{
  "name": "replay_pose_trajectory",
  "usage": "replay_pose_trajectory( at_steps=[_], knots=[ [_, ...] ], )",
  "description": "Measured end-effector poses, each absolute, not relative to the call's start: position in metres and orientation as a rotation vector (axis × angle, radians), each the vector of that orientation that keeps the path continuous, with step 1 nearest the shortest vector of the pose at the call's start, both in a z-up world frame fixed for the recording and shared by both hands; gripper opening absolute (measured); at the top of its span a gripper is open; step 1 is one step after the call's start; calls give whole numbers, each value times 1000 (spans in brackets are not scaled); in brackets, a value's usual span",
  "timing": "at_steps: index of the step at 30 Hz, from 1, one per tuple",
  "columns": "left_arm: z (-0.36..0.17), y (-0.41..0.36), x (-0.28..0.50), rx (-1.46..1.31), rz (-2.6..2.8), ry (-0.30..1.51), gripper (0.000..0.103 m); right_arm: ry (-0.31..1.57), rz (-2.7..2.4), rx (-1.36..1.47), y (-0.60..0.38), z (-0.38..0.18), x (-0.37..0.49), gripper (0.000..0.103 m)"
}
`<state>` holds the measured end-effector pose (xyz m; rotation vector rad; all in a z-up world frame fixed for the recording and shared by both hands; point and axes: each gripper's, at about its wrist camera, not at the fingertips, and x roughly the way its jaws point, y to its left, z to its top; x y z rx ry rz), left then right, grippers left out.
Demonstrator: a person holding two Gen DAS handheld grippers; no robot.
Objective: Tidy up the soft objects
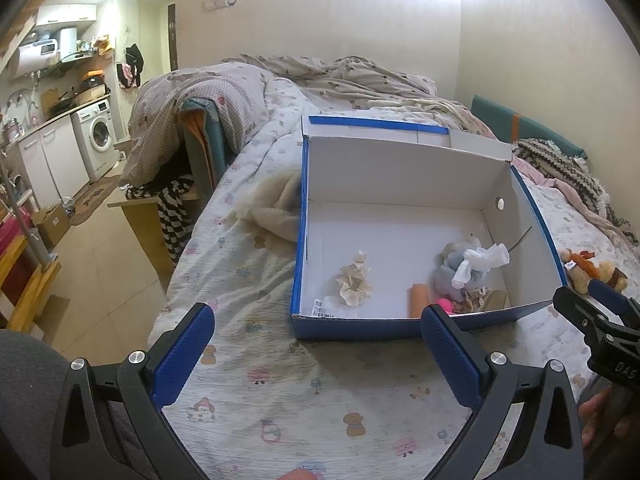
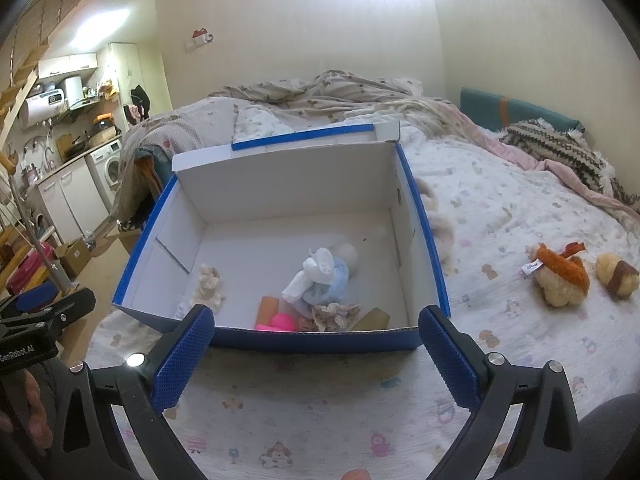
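Observation:
A blue cardboard box (image 1: 304, 208) (image 2: 420, 216) with a white inside stands open on the bed. In it lie a beige scrunchie (image 1: 355, 283) (image 2: 209, 283), a grey-blue plush with a white sock (image 1: 482, 262) (image 2: 320, 270) over it, an orange roll (image 1: 418, 300) (image 2: 268, 307) and a pink toy (image 2: 282, 322). Two plush toys, an orange-and-tan one (image 2: 558, 276) (image 1: 588, 270) and a tan-and-brown one (image 2: 616, 278), rest on the bedsheet right of the box. My left gripper (image 1: 316, 336) and my right gripper (image 2: 316, 334) both hang open and empty before the box's near wall.
A cream fluffy cloth (image 1: 276, 204) lies against the box's left side. Crumpled quilts (image 1: 340, 72) and a striped knit blanket (image 2: 560, 152) cover the far bed. The bed's left edge drops to a tiled floor (image 1: 104, 264), with a wooden stool and kitchen units beyond.

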<state>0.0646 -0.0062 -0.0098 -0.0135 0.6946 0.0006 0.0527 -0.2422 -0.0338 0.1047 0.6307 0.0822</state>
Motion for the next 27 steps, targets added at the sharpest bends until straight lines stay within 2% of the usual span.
replay_pose_trajectory(
  at_steps=[27],
  knots=[
    [-11, -8, 63, -10, -24, 687, 103, 624, 81, 108, -244, -34, 54, 103]
  ],
)
